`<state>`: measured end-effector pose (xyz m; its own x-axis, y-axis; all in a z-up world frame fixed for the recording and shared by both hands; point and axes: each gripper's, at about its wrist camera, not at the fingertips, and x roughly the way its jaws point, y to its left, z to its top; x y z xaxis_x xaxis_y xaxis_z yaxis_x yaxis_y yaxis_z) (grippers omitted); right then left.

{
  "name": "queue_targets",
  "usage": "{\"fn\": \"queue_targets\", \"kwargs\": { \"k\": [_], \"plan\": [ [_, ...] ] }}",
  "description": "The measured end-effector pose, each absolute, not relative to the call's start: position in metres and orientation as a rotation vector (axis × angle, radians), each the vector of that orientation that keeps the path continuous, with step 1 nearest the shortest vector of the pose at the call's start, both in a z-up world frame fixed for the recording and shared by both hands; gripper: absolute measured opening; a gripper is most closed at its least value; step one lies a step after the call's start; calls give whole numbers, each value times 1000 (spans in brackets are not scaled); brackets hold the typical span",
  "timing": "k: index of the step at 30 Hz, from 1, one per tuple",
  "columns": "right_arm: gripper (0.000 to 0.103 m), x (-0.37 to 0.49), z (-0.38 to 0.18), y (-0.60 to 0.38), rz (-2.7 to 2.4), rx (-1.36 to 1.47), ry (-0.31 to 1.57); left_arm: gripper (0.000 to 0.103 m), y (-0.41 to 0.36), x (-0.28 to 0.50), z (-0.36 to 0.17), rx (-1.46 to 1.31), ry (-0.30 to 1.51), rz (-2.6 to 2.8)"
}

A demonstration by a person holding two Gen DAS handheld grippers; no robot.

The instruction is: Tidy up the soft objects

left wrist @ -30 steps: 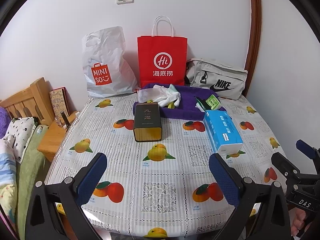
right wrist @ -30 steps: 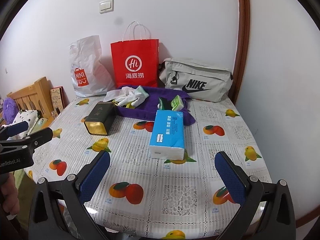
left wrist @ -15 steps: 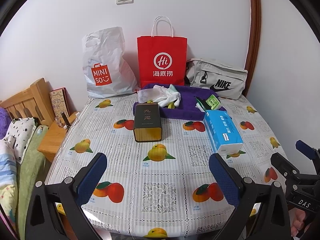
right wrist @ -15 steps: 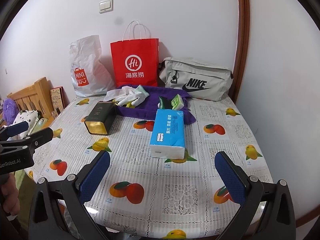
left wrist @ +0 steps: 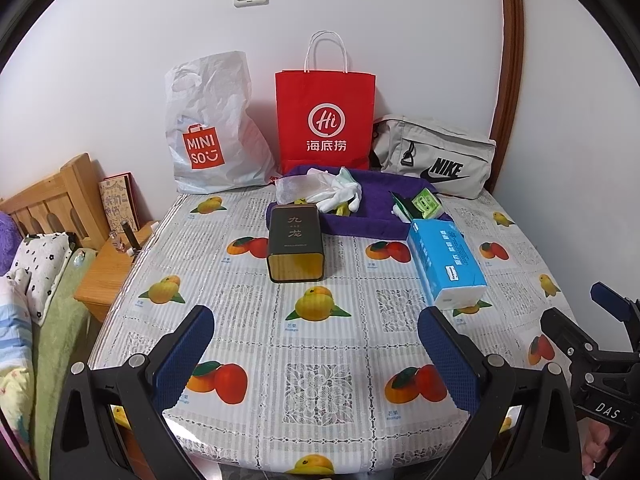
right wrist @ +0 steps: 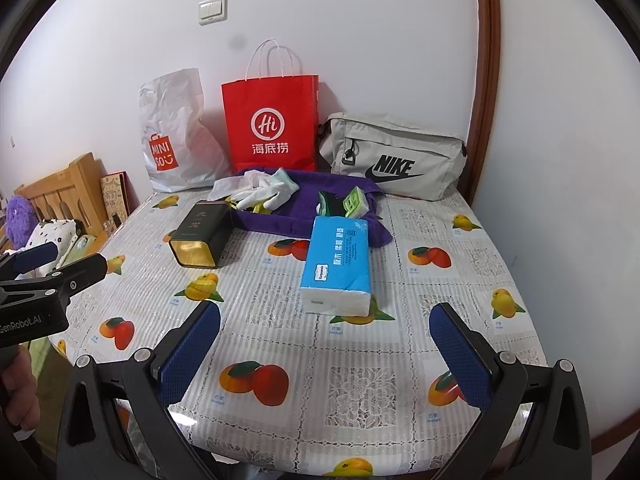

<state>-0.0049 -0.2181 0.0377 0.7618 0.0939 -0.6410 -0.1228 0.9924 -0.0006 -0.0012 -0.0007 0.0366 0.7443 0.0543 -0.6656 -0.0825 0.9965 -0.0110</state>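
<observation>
Almost nothing has changed over the last second: both pairs of tongs hang where they were over the near edge of the counter (left wrist: pixel 248 344), and nothing on the fruit-print cloth has shifted. The left tongs (left wrist: pixel 316 356) stand wide apart with nothing between them, and so do the right tongs (right wrist: pixel 326 354). The soft things lie toward the far edge: a purple tray (left wrist: pixel 372 216) holds white gloves (left wrist: pixel 340 194), a crumpled clear wrapper (left wrist: pixel 296 186) and, at its right end, small green packets (left wrist: pixel 424 204). A blue tissue pack (right wrist: pixel 338 260) lies flat on the counter just in front of the tray's right end, its far end touching or nearly touching the tray. A dark tin (left wrist: pixel 295 244) lies on its side in front of the tray's left end. Behind them, along the wall, stand a white plastic bag (left wrist: pixel 208 128), a red paper bag (left wrist: pixel 326 120) and a grey pouch (left wrist: pixel 436 156). Since the stillness tells nothing, the scene fits two readings: the tissue pack may be waiting to join the gloves in the tray, or the sorting may be over with the pack meant to stay outside. The pictures do not settle which.
</observation>
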Motion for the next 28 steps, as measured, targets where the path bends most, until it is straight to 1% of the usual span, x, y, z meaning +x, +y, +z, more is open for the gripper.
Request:
{"fn": "queue_targets", "kwargs": {
  "k": [28],
  "plan": [
    [103,-4,35,-217,114,-45,699,103,-3,0,39,-36,724,69]
  ]
}}
